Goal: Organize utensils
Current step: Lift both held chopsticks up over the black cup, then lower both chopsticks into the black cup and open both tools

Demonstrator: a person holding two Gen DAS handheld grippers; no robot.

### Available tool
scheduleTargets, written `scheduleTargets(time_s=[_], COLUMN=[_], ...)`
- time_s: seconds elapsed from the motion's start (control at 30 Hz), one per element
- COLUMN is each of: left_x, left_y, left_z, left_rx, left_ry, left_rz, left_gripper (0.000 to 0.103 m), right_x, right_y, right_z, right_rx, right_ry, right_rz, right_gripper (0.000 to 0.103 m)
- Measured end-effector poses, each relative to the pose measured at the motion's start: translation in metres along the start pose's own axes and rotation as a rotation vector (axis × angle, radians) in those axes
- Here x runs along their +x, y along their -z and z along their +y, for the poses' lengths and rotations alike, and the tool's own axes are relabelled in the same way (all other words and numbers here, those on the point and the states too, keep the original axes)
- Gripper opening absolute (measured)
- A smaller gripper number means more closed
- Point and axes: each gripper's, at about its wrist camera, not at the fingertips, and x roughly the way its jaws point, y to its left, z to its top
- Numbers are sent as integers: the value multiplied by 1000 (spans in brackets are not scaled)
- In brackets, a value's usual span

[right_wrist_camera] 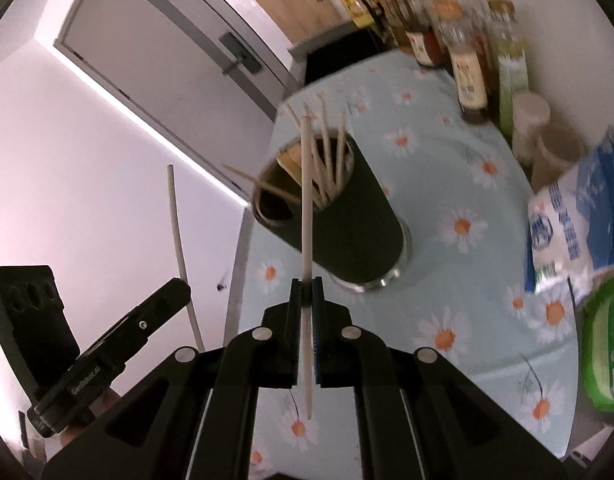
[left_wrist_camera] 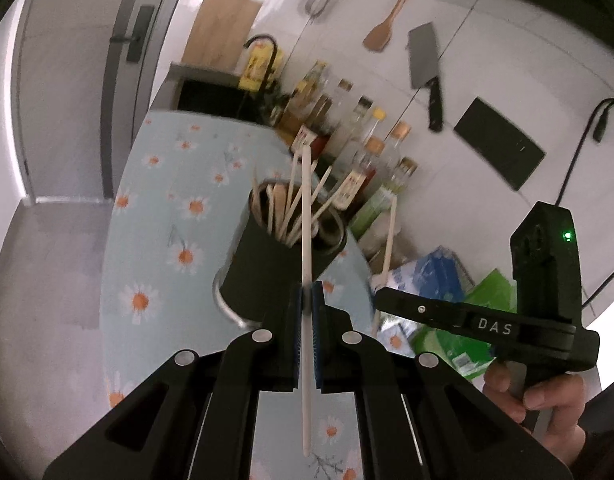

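Note:
A black utensil holder (left_wrist_camera: 279, 264) (right_wrist_camera: 347, 220) with several wooden chopsticks in it stands on the daisy-print tablecloth (left_wrist_camera: 167, 208) (right_wrist_camera: 467, 184). My left gripper (left_wrist_camera: 306, 296) is shut on a white chopstick (left_wrist_camera: 305, 216), held upright just in front of the holder. My right gripper (right_wrist_camera: 306, 288) is shut on another white chopstick (right_wrist_camera: 305, 200), also near the holder. The right gripper (left_wrist_camera: 381, 284) shows in the left wrist view, to the right of the holder. The left gripper (right_wrist_camera: 187, 288) and its chopstick (right_wrist_camera: 179, 236) show in the right wrist view, left of the table.
Several sauce bottles (left_wrist_camera: 363, 140) (right_wrist_camera: 467, 40) line the wall side of the table. Blue and green packages (left_wrist_camera: 439, 276) (right_wrist_camera: 575, 220) lie near the holder. A cleaver (left_wrist_camera: 425, 76) and wooden spatula (left_wrist_camera: 383, 28) hang on the wall. A sink with a black faucet (left_wrist_camera: 263, 64) is beyond.

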Motion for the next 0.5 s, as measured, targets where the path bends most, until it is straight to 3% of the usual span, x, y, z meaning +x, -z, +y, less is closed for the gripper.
scheduleTargets(time_s=[0.5], left_x=[-3], left_y=[-51], left_z=[-3], left_rx=[76], left_ry=[74], left_rz=[-192], left_gripper=[4], right_x=[-16], right_y=[-44], right_z=[19], right_rx=[-90], right_ry=[-18], right_rz=[-254], right_gripper=[6])
